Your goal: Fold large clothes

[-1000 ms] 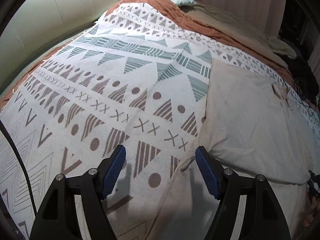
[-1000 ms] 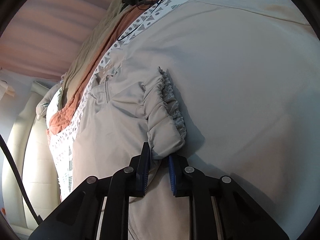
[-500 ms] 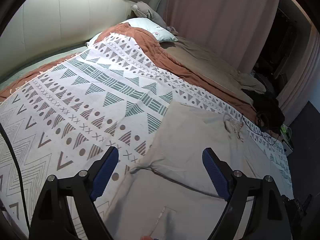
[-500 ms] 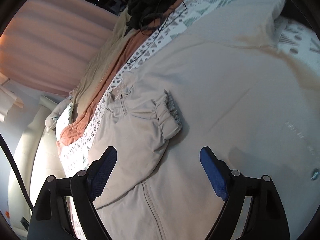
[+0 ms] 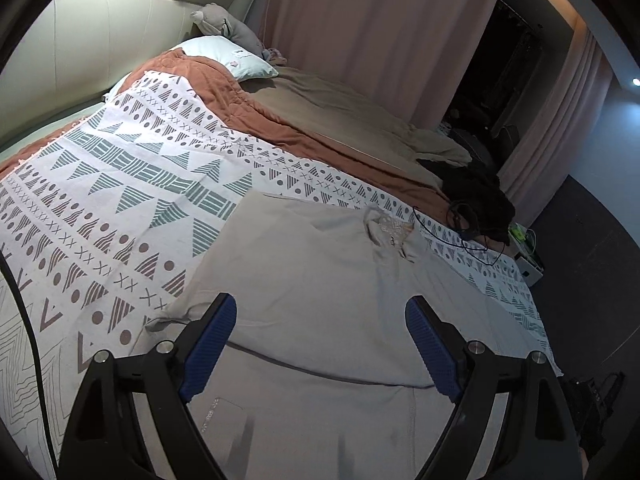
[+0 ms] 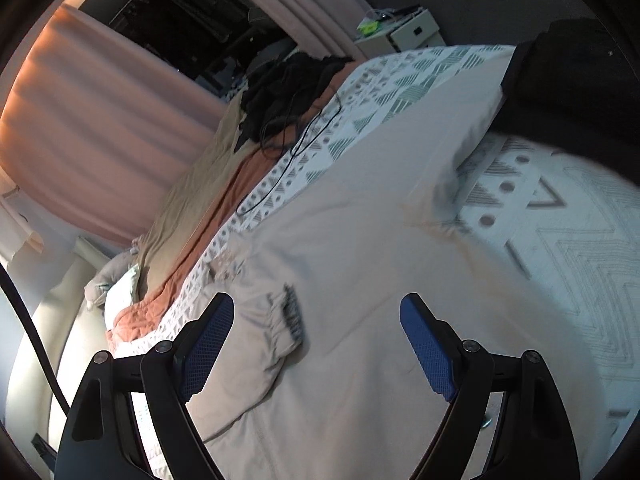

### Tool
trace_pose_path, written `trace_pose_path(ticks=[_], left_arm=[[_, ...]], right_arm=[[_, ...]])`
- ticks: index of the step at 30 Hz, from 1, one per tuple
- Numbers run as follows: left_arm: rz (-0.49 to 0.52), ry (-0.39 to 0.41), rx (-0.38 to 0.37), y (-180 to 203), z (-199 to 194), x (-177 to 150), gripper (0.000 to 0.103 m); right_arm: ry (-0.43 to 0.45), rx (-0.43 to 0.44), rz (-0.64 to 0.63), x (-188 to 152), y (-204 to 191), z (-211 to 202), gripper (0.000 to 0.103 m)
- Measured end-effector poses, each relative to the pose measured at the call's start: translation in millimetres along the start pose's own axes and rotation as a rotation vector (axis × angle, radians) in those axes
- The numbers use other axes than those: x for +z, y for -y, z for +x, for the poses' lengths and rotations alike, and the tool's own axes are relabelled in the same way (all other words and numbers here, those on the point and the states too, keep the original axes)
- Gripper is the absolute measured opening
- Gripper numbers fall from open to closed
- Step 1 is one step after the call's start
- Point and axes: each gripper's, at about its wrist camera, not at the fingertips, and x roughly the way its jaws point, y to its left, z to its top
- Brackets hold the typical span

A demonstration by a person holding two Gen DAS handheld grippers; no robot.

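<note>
A large beige jacket (image 5: 320, 280) lies flat on the patterned blanket (image 5: 120, 200), with one sleeve folded across its body. In the right wrist view the jacket (image 6: 380, 280) fills the middle, and the sleeve's gathered cuff (image 6: 290, 312) rests on top of it. My left gripper (image 5: 320, 344) is open and empty, held above the folded sleeve's edge. My right gripper (image 6: 316, 340) is open and empty, held above the jacket just right of the cuff.
A rust-coloured quilt (image 5: 280, 128) and a tan sheet (image 5: 352, 120) cover the far side of the bed. A pillow (image 5: 224, 56) lies by the headboard. Black clothes with a cable (image 5: 476, 200) lie at the bed's far corner. Curtains (image 5: 380, 32) hang behind.
My right gripper let go of the sleeve cuff, opened wide and lifted away. My left gripper also rose and pulled back, so more of the bed shows.
</note>
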Motion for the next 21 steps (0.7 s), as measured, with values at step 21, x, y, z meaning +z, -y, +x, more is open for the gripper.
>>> trace_pose_path(ticks=[21], left_arm=[[0.134, -0.123, 0.083, 51, 93, -51, 0.088]], right_arm=[[-0.030, -0.001, 0.018, 69, 88, 68, 0.084]])
